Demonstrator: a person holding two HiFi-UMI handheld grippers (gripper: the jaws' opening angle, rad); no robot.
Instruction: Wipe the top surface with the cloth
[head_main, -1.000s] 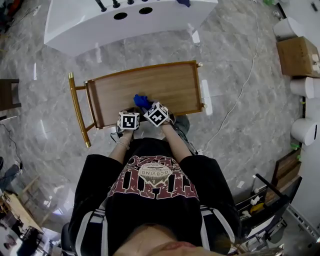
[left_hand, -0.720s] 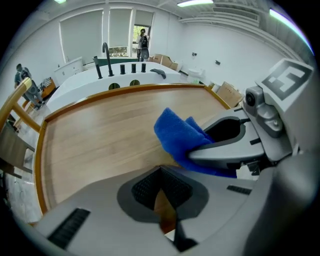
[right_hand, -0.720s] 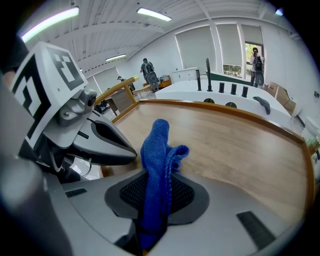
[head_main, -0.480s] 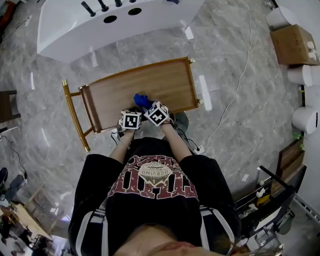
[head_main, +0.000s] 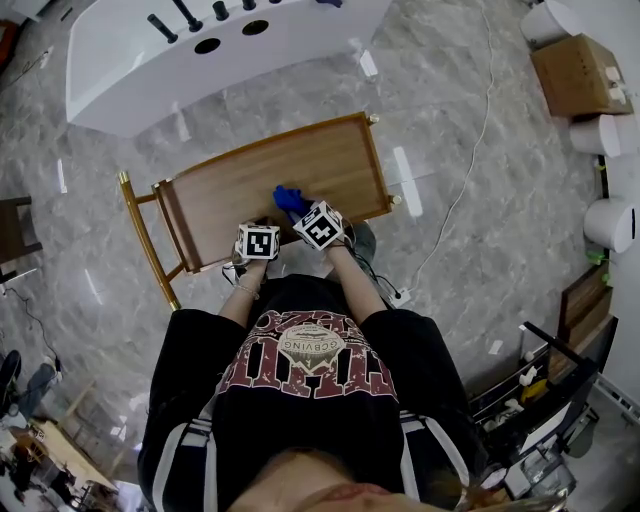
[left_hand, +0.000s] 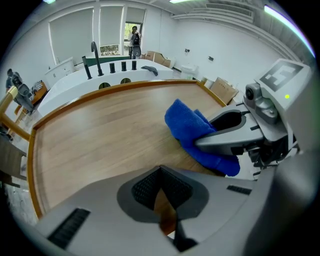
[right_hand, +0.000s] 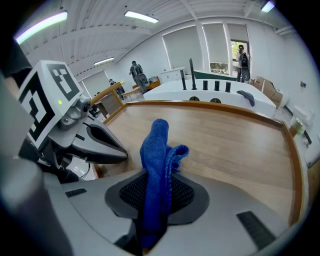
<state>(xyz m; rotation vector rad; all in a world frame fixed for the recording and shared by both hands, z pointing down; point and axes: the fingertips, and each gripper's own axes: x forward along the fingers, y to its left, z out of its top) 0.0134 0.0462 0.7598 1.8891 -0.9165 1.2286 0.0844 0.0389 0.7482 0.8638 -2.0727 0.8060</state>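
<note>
No brand or label can be read. The cubes on the grippers carry only black-and-white square patterns, and the print on the person's dark shirt (head_main: 300, 400) is too small and warped to make out.

The blue cloth (head_main: 289, 199) is pinched in the right gripper (right_hand: 155, 192), whose jaws are clamped on its bunched near end. From there its long axis runs forward, away from the person and toward the middle of the wooden counter (head_main: 240, 180), with the free end folded over and resting on the wood. The cloth sits close to the counter's near long edge, roughly midway along its length.

The left gripper (left_hand: 159, 172) has its jaws pressed together with nothing between them. It is just beside the right gripper, over the same near edge, and apart from the cloth.

A raised rim (left_hand: 115, 86) runs round the counter. Bare wood lies open to the left of the cloth, beyond it to the far rim, and to the right as far as the end rim. A gold handle (head_main: 138, 235) stands off the counter's left end. Beyond the far rim, across a strip of marble floor, is a white fixture (head_main: 130, 60) with black posts. A cardboard box (head_main: 572, 68) sits well apart on the right.
</note>
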